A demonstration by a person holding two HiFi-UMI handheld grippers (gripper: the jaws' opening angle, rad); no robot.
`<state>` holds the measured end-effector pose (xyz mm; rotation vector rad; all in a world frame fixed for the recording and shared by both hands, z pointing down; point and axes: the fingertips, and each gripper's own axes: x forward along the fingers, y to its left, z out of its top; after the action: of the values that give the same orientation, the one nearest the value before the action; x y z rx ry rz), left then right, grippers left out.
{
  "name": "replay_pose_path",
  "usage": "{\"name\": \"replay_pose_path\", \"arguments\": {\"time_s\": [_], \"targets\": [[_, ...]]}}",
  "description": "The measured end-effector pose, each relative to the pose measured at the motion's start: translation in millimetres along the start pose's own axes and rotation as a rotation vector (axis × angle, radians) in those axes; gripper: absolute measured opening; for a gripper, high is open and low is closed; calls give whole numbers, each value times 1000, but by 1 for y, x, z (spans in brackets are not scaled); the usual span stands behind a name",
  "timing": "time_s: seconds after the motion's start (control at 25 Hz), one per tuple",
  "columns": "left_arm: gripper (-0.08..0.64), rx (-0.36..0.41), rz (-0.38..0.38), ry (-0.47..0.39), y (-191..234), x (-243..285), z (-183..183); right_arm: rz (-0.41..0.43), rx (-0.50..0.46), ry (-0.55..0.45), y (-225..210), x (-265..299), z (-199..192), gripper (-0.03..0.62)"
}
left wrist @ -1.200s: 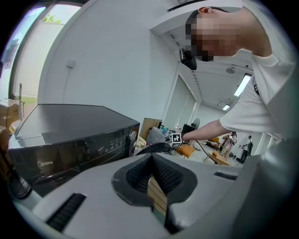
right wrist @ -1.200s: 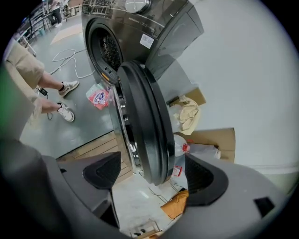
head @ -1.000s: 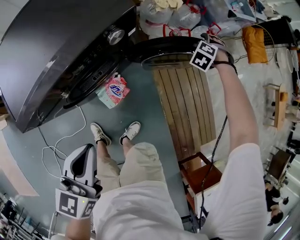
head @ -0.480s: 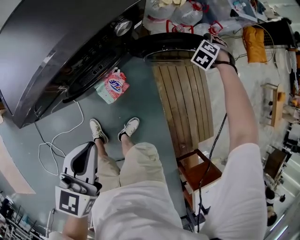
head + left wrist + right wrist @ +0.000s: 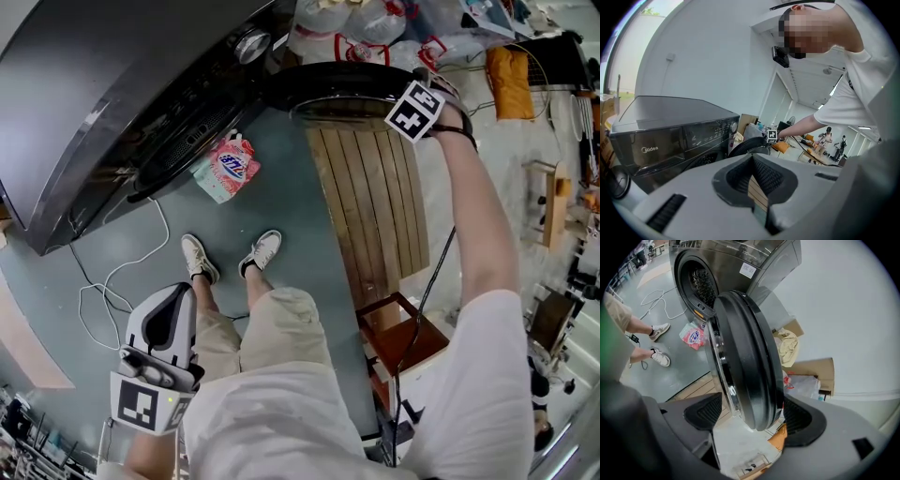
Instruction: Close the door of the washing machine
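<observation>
While the person is standing in front of the washing machine (image 5: 122, 94), the right hand-held gripper (image 5: 752, 416) is gripping the outer rim of the round black door (image 5: 745, 348), its two pads pressing on either side of the rim's thick edge. The door is standing swung out from the machine, edge-on to this hand-held gripper, and the drum opening (image 5: 701, 287) is showing beyond the door, further out along the jaws and slightly to their left. A pink pouch (image 5: 227, 167) is lying on the floor below the opening, to the left of the right hand-held gripper and well apart from it. A slatted wooden board (image 5: 375, 206) is lying on the floor directly under that hand-held gripper. The left hand-held gripper (image 5: 757, 187) is hanging low at the person's side, far from the door, its jaws resting together with nothing between them, and a white cable (image 5: 103, 300) is trailing over the floor just ahead of it.
</observation>
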<state>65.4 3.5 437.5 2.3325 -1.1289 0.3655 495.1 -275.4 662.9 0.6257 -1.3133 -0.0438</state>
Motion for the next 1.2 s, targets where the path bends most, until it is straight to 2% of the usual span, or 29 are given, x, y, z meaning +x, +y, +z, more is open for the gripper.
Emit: {"name": "replay_pose_path", "arguments": {"time_s": [0.24, 0.64, 1.04, 1.12, 1.2], "targets": [[4, 2, -12, -7, 6, 1, 2, -7, 93, -32, 4, -5, 3, 387], [5, 16, -46, 4, 18, -7, 7, -10, 151, -31, 24, -17, -1, 385], [5, 22, -96, -2, 23, -24, -3, -20, 248, -57, 71, -39, -8, 383], [5, 24, -103, -9, 24, -28, -4, -30, 259, -60, 79, -45, -9, 365], [5, 22, -108, -24, 26, -31, -4, -39, 281, -68, 86, -52, -11, 297]]}}
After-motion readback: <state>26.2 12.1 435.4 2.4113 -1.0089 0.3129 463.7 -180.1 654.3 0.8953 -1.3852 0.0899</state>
